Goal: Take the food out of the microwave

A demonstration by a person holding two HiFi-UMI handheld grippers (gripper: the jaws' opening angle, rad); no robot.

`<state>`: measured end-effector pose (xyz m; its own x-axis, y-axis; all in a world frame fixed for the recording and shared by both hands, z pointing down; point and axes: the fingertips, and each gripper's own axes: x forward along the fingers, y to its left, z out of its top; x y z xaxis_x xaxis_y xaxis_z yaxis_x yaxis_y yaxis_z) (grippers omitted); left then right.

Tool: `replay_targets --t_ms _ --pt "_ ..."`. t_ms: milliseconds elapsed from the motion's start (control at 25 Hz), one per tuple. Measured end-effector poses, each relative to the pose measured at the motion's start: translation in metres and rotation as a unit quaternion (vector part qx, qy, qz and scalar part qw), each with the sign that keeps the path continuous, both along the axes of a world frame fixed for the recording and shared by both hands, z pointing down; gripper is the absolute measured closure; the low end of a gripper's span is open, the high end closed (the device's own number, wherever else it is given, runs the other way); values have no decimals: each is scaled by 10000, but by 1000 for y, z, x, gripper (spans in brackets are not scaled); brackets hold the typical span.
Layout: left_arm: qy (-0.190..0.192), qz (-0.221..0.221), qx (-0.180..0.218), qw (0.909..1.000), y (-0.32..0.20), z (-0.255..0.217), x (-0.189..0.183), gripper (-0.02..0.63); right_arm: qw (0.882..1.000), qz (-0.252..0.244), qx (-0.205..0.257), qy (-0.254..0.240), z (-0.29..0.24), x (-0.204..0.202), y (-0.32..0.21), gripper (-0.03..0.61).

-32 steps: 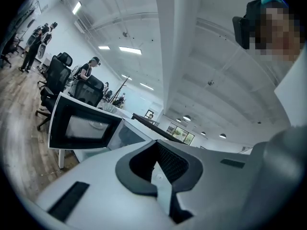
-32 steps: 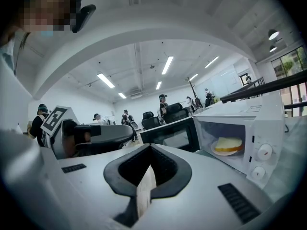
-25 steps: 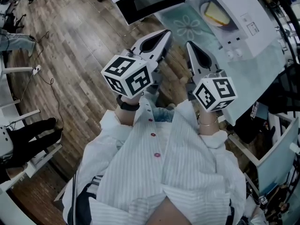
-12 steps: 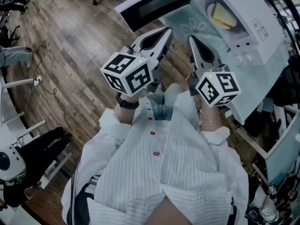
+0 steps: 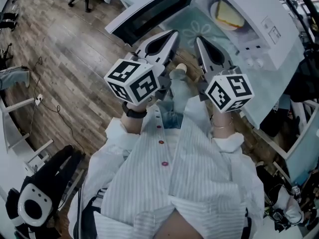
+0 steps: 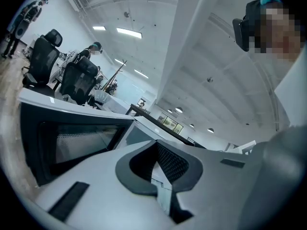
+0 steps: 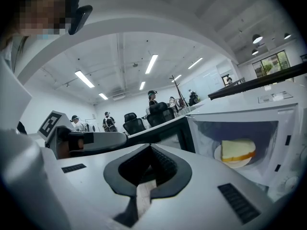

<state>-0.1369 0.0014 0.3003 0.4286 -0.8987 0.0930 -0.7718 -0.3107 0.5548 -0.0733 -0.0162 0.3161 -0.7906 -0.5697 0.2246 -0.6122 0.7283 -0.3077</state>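
Note:
A white microwave (image 5: 259, 14) stands at the top right of the head view, its dark-windowed door (image 5: 149, 9) swung open to the left. Inside, a slice of yellow and white food (image 5: 229, 14) lies on a white plate (image 5: 217, 10). My left gripper (image 5: 173, 34) and right gripper (image 5: 198, 40) are side by side just in front of the cavity, both shut with nothing in them. In the right gripper view my right gripper (image 7: 151, 148) points at the opening, with the food (image 7: 237, 150) to the right inside. In the left gripper view my left gripper (image 6: 157, 147) faces the door (image 6: 72, 140).
The microwave sits on a table with a pale teal cover (image 5: 279, 83); its knobs (image 5: 254, 60) are on the right panel. A wooden floor (image 5: 65, 73) with cables lies to the left. Office chairs (image 7: 134, 123) and people stand far behind.
Both grippers have moved closer to the open microwave, still shut and side by side. The microwave and its door now sit nearer the fingertips.

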Motion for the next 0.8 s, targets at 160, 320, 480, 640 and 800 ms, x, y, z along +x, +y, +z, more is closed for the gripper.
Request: replay_targets --t_ms 160,320,480,640,800 --pt "5 165 -21 9999 -42 5 8 606 9998 167 -70 -11 7 7 -38 546" --pt "3 323 -3 9995 -76 -4 18 606 9994 343 -66 -42 0 18 -69 546" --pt "18 486 23 9988 -108 -12 29 606 9985 534 3 -86 -12 30 -98 546" --pt "19 728 55 9973 -140 -18 52 606 9969 778 51 -125 -21 55 -125 546" --pt "11 915 97 9958 -164 -23 79 606 9953 958 31 -156 -22 83 -145 546"
